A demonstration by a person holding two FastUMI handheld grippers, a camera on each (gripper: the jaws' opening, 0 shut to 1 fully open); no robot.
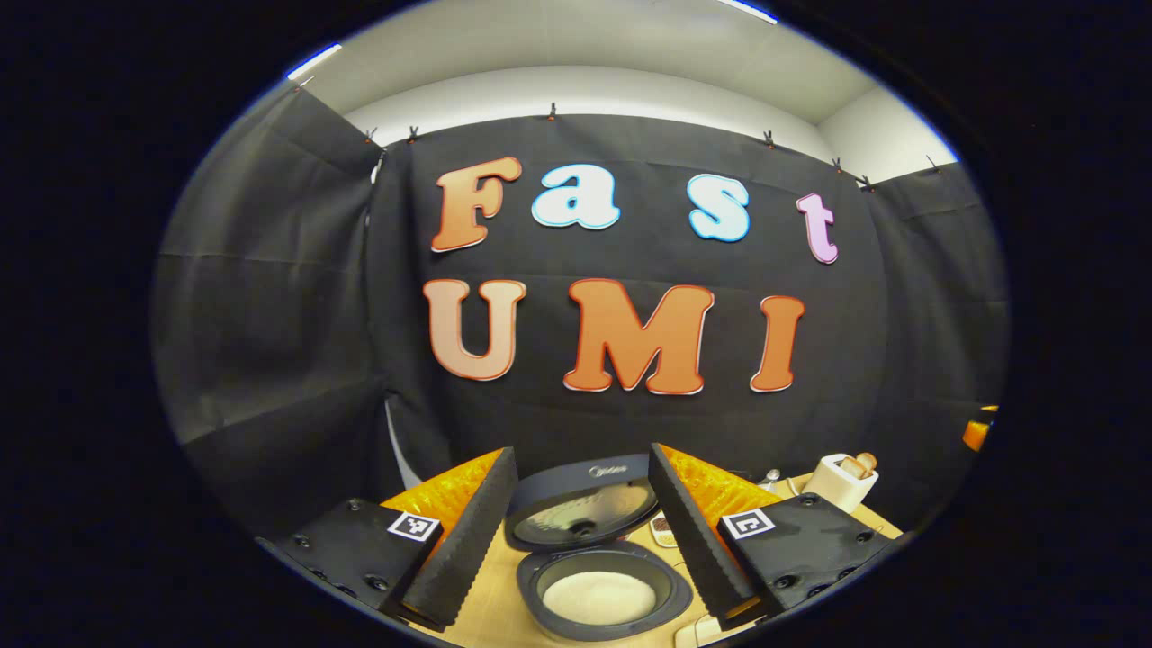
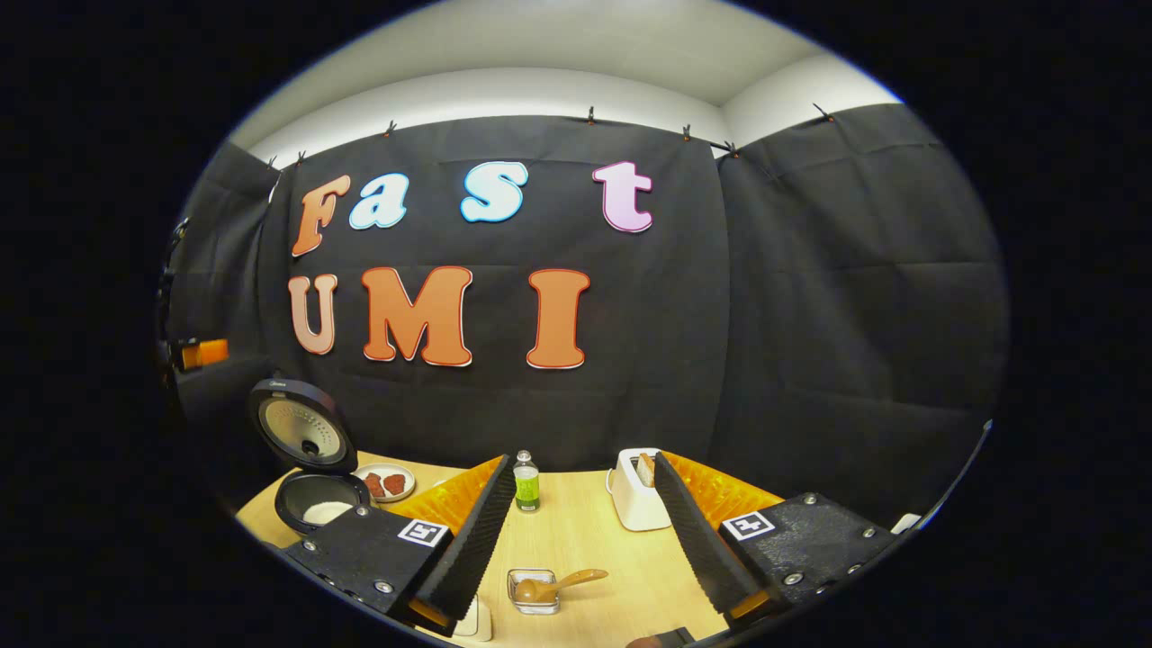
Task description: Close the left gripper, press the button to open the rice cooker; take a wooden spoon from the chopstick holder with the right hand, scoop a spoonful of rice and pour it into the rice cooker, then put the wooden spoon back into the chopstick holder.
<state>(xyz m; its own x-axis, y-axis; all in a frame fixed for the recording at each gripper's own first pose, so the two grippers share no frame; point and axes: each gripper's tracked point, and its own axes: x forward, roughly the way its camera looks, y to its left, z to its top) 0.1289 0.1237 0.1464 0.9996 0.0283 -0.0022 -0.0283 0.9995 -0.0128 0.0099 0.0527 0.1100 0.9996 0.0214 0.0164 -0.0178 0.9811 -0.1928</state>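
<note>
Honestly, the rice cooker (image 1: 598, 567) is already sitting open with rice inside, and both grippers are being held wide and empty. The wooden spoon (image 2: 558, 585) is being left across a small glass dish (image 2: 531, 589) between the right gripper (image 2: 585, 540) fingers, so it should be approached low and pinched by the handle.

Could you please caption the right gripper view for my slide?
Open right gripper above wooden spoon resting in glass dish; rice cooker open.

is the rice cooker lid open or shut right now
Open. The rice cooker has its lid swung up and back, and white rice shows in the pot. The right gripper view shows the lid standing upright too.
</note>
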